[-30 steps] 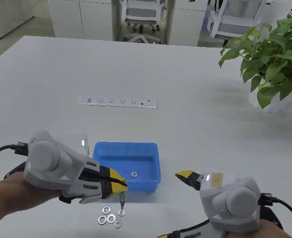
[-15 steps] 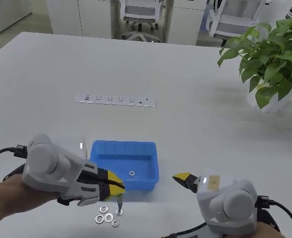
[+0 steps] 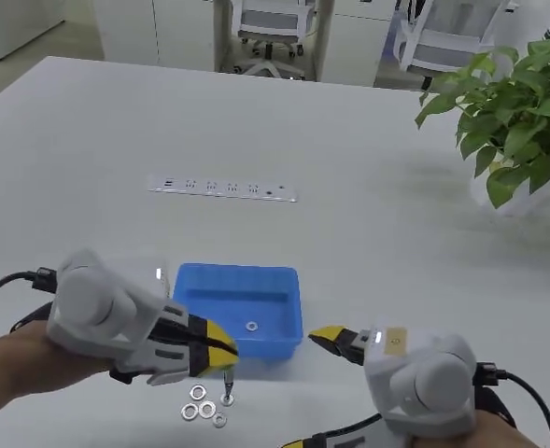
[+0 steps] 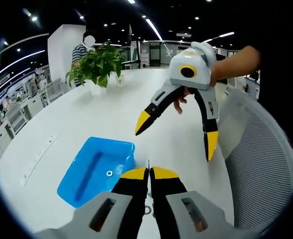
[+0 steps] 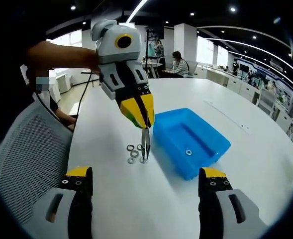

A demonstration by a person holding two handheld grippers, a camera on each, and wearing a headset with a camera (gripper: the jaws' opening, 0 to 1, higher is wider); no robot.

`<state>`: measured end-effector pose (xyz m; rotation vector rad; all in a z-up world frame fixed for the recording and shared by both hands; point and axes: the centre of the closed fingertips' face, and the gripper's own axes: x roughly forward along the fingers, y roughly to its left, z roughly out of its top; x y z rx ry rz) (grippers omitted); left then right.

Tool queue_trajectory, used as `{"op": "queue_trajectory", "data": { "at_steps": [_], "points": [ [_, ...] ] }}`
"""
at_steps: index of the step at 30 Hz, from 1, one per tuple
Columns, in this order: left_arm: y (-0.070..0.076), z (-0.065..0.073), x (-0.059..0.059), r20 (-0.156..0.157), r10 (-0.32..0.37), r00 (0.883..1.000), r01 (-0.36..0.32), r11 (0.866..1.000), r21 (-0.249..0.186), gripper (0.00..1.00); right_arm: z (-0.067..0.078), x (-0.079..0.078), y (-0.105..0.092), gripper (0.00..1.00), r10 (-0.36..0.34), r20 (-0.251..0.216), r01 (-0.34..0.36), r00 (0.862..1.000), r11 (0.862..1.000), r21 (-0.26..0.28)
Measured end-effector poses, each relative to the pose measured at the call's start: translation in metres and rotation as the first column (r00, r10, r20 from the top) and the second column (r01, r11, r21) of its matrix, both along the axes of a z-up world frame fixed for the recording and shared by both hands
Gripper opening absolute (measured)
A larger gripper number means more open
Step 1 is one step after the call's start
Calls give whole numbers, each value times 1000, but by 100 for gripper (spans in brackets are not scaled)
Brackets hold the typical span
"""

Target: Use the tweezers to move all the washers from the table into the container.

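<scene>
Silvery washers (image 3: 204, 408) lie in a loose cluster on the white bench (image 3: 377, 215) closest to me, just short of the blue container (image 3: 220, 301). My left gripper (image 3: 226, 347) is clamped tight on the tweezers (image 3: 227, 377), whose tips point down at the cluster's edge — much as they did half a second ago. What has changed is my right gripper (image 5: 146, 173): its jaws are spread wide with nothing between them, and its yellow tip has crept closer to the container's right wall. One washer (image 3: 251, 327) already sits on the container floor. Past it the bench runs smooth and pale to a white power strip (image 3: 223, 189). A green potted plant (image 3: 510, 103) stands at the far right, and office chairs (image 3: 267, 23) stand beyond the bench edge — an open office.
</scene>
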<state>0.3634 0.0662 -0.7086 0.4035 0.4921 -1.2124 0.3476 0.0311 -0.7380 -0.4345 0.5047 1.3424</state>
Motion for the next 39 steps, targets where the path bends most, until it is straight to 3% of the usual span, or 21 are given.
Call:
{"op": "queue_trajectory", "data": {
  "at_steps": [5, 9, 20, 27, 39],
  "points": [
    [-1, 0, -1, 3, -31, 1000, 31, 999, 18, 5, -3, -2, 9, 79, 57, 4, -57, 998, 998, 9],
    [-3, 0, -2, 4, -50, 999, 50, 998, 32, 5, -2, -3, 18, 65, 118, 16, -118, 993, 993, 25],
    [-3, 0, -4, -13, -103, 995, 103, 993, 64, 5, -11, 5, 37, 47, 219, 54, -219, 974, 976, -6],
    [-5, 0, -6, -18, -140, 990, 141, 987, 80, 6, -18, 9, 49, 32, 261, 73, -260, 962, 965, -29],
    [-1, -1, -5, -22, -174, 984, 176, 978, 110, 6, -25, 11, 64, 19, 312, 73, -309, 947, 950, -52]
  ]
}}
